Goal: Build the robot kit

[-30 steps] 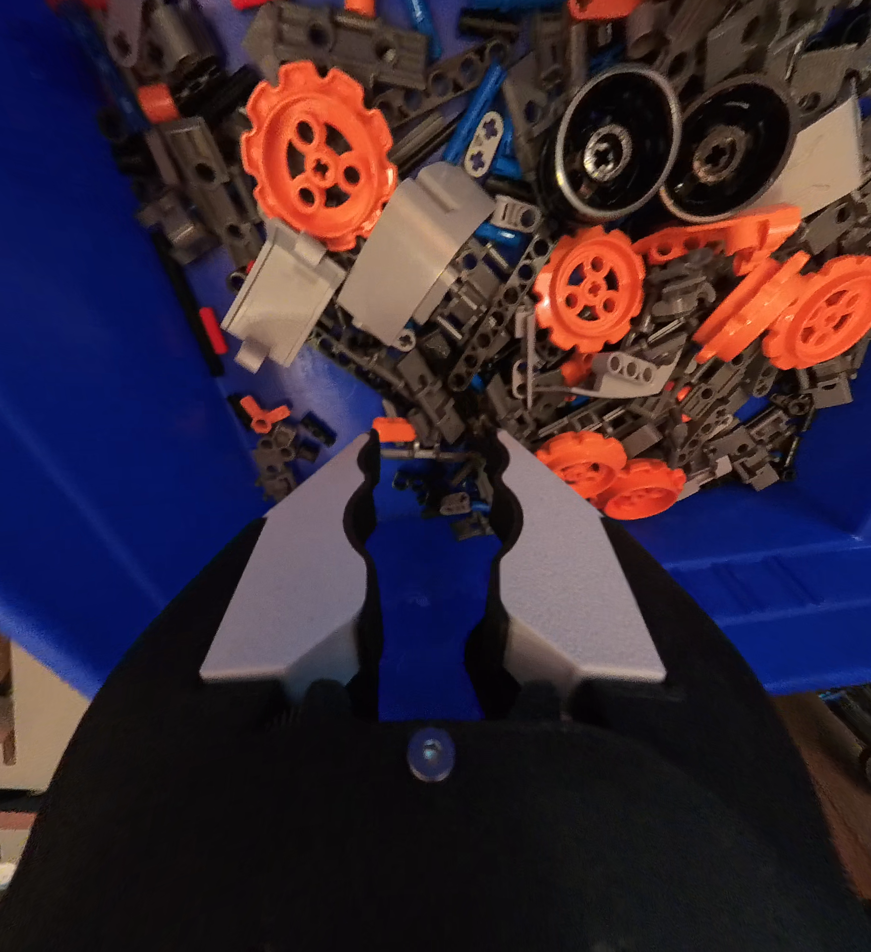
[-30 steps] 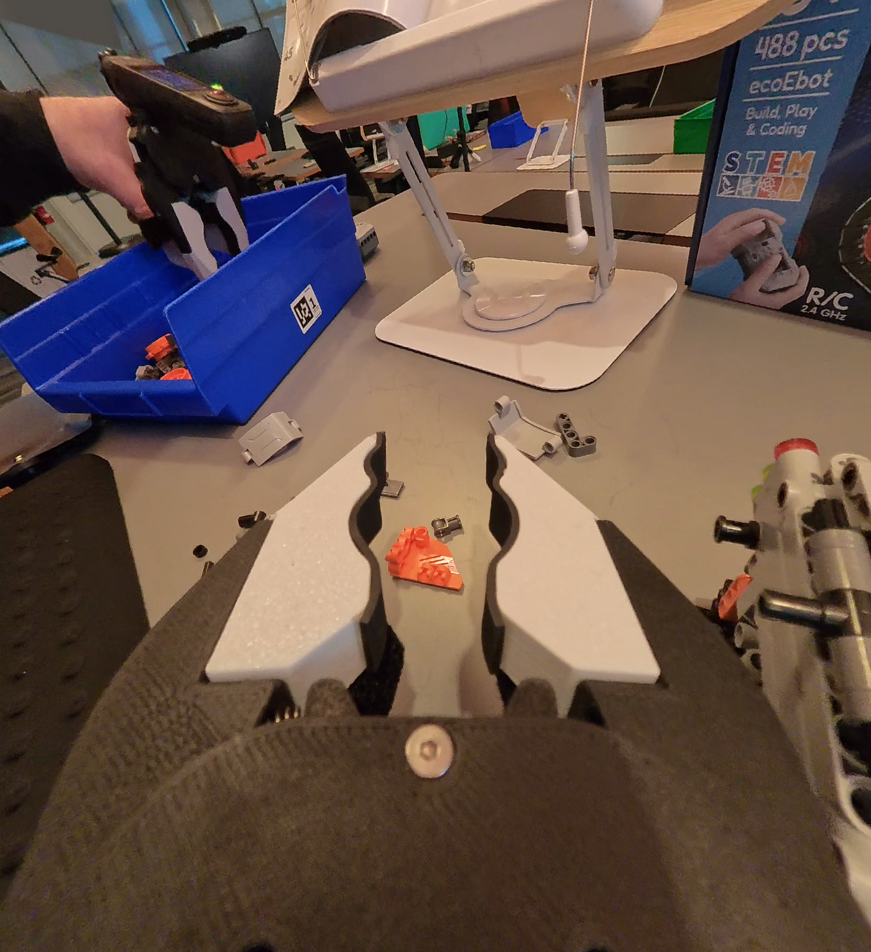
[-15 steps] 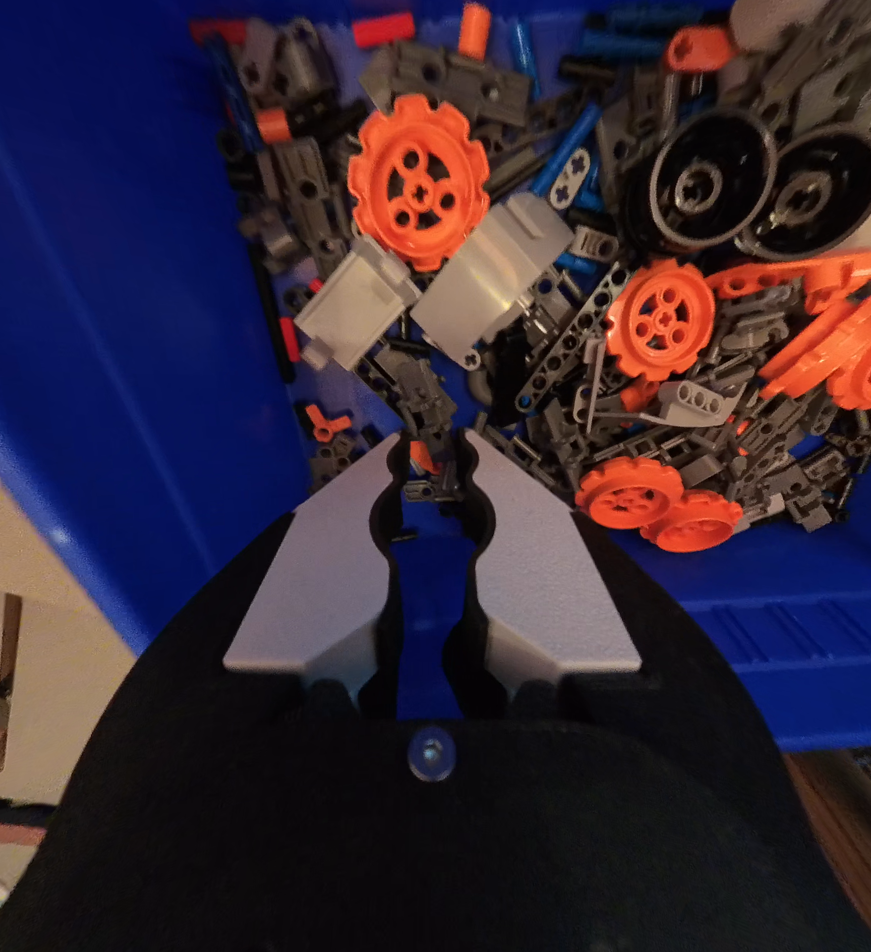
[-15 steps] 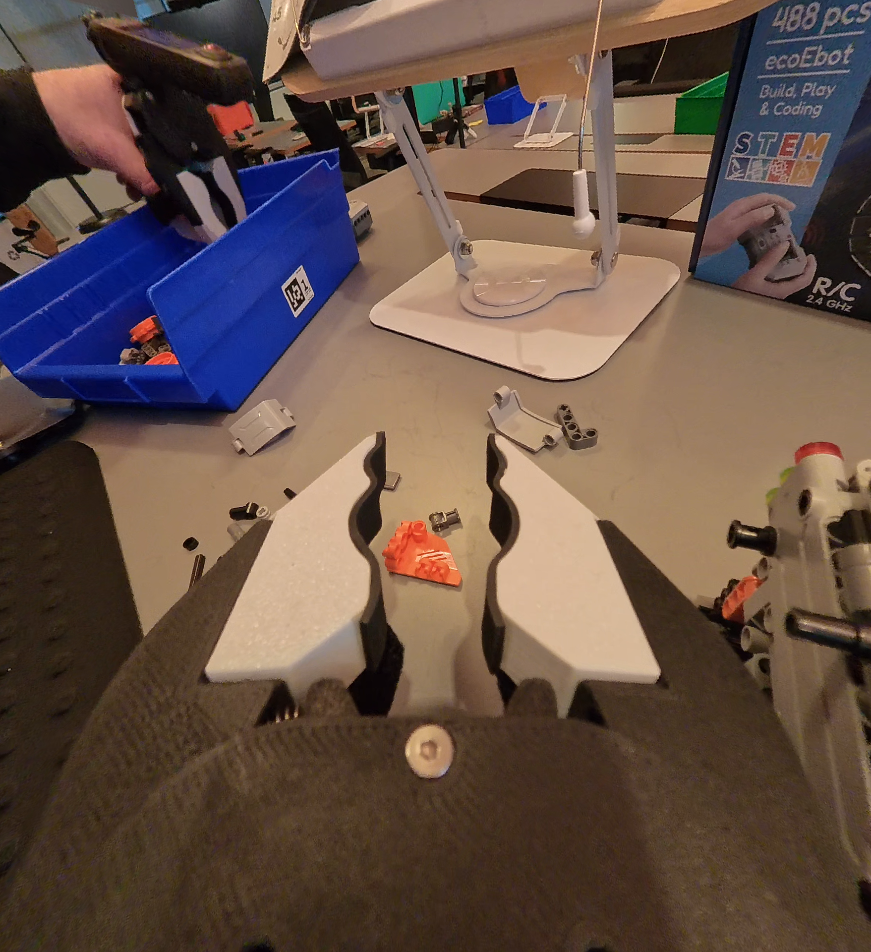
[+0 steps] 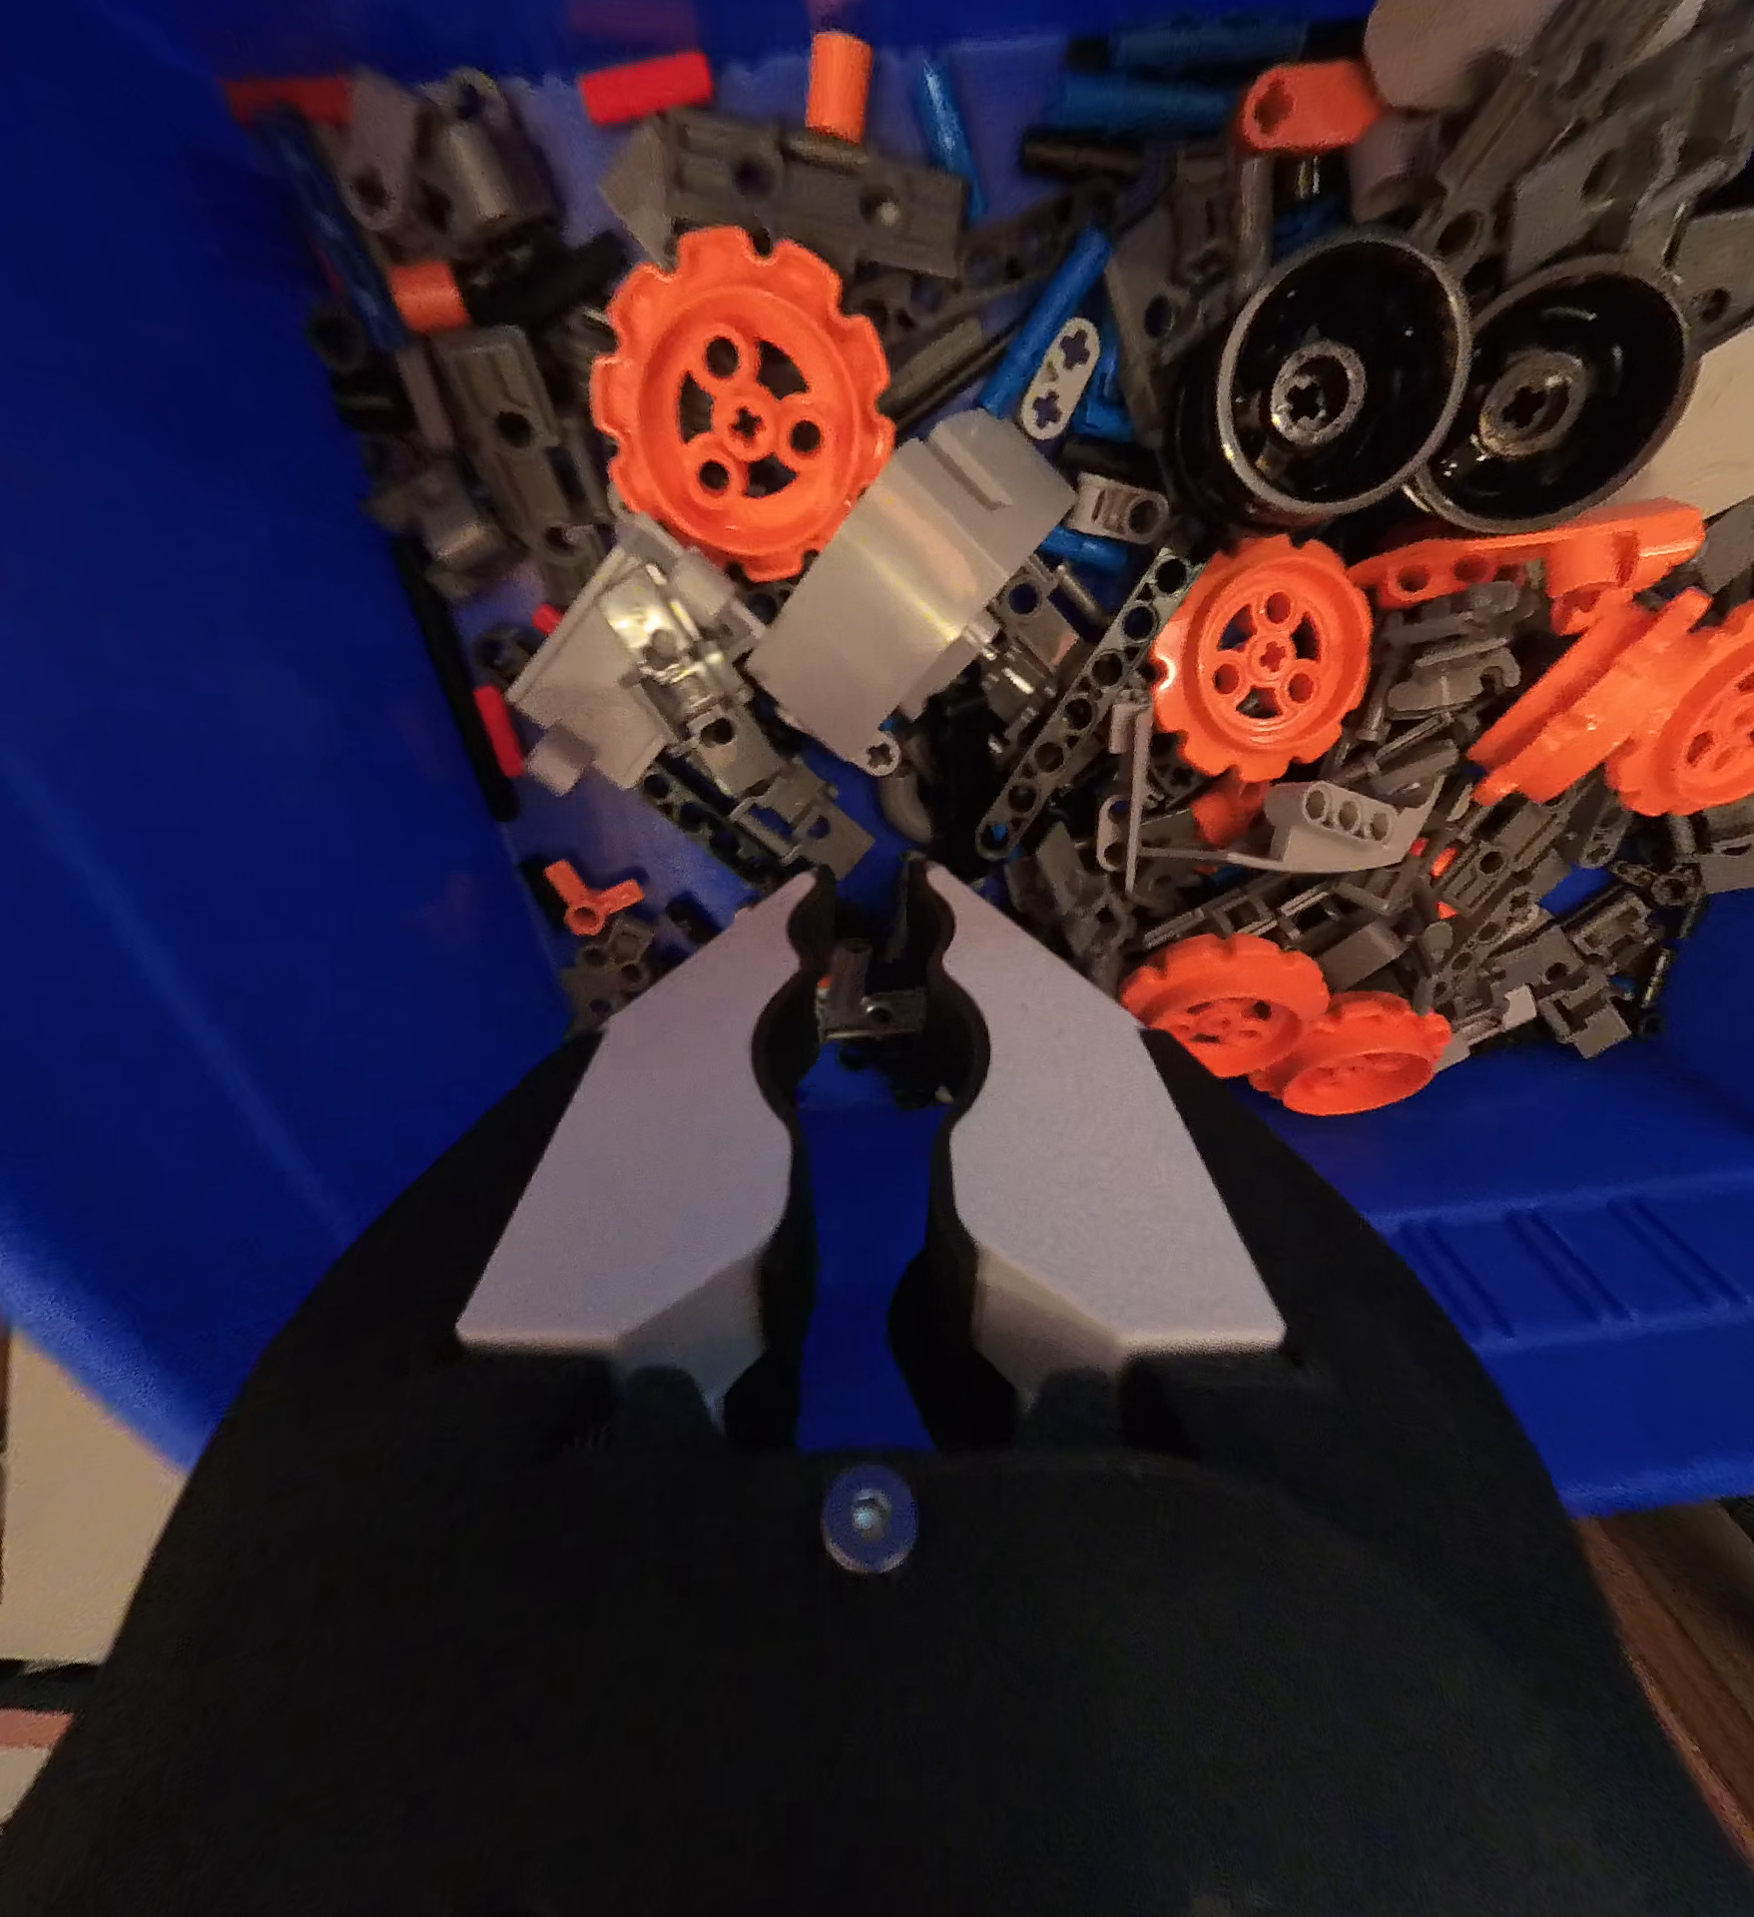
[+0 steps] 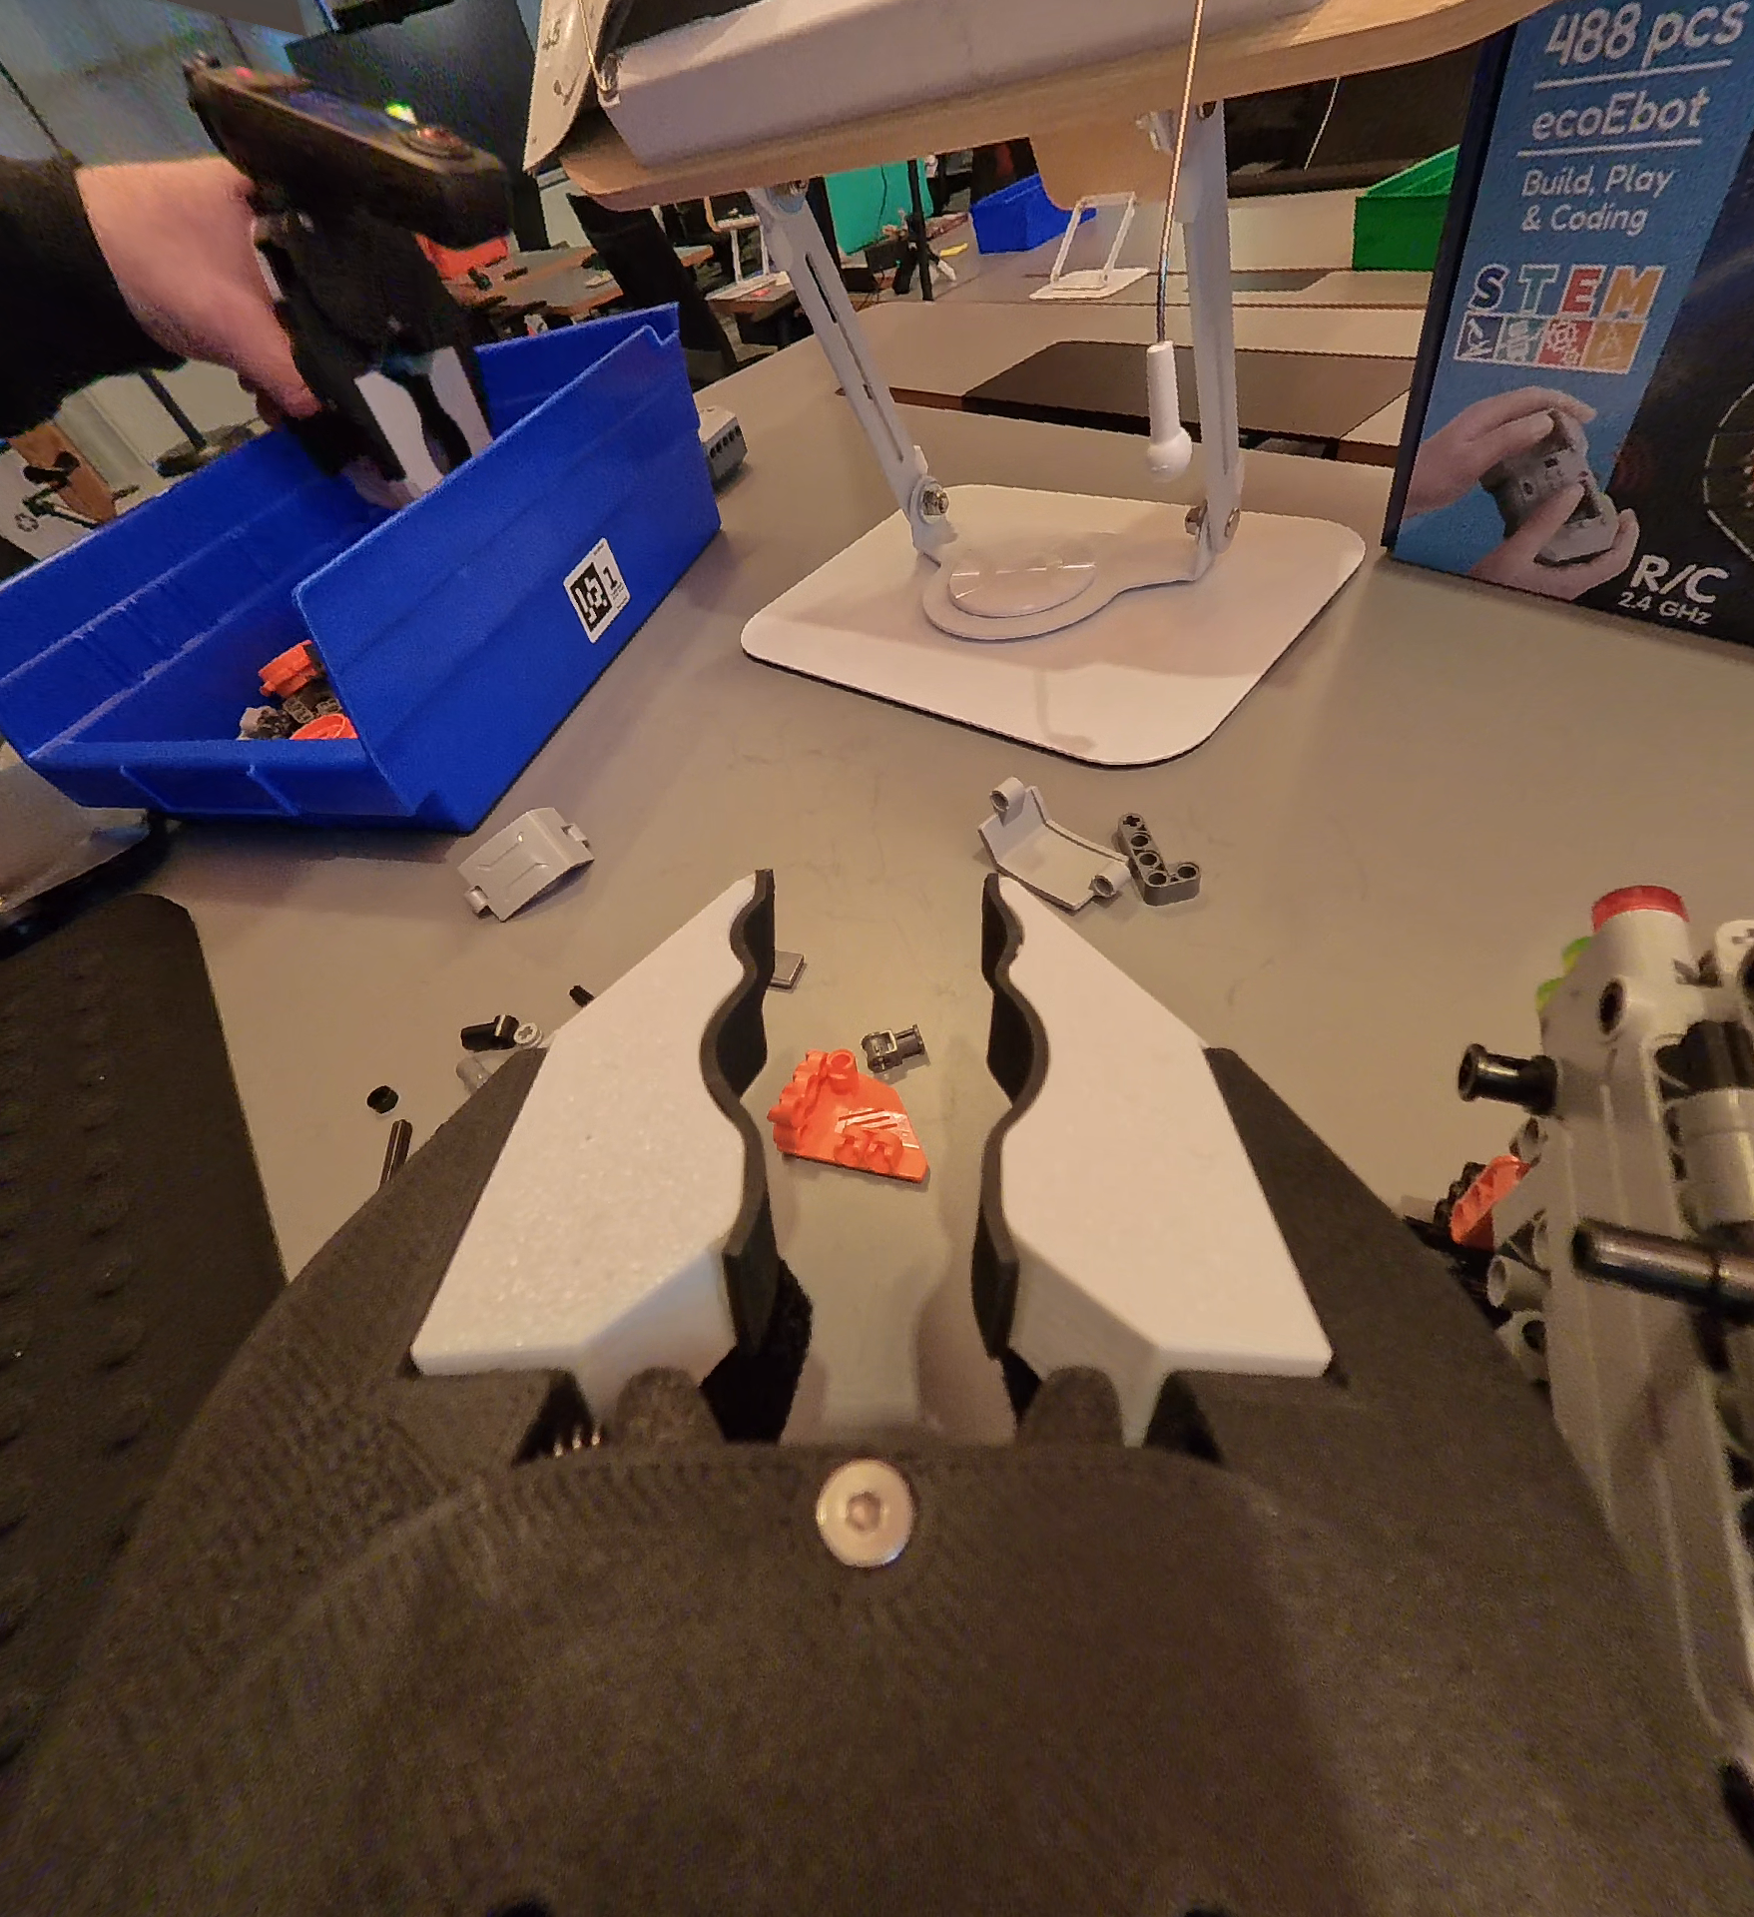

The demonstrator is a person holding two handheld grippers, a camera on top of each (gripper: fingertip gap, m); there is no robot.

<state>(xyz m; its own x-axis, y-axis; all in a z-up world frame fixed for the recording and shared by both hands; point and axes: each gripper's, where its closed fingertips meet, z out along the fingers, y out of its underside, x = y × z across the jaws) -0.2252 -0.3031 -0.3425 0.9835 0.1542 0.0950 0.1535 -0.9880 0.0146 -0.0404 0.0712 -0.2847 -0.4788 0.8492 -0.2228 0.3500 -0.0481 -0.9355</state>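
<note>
My left hand-held gripper (image 5: 867, 913) is down inside the blue bin (image 5: 177, 726), its fingers drawn nearly together and clamped on a small dark grey connector piece (image 5: 867, 996) at the near edge of the heap of building parts. Just beyond the tips lie two light grey curved panels (image 5: 903, 591) and a large orange toothed wheel (image 5: 743, 399); two black wheel hubs (image 5: 1318, 389) sit farther right in the heap.

My right hand-held gripper (image 6: 878, 903) hovers over the grey bench (image 6: 1422, 830) with its fingers apart and nothing between them. Below that gap lies an orange wedge piece (image 6: 846, 1126), with a small dark pin (image 6: 893, 1048) just beside it. A partly built grey model (image 6: 1702, 1193) stands at the right edge of the bench. The bin sits toward the far left corner, and a person's hand (image 6: 188, 280) holds the left tool in it.
</note>
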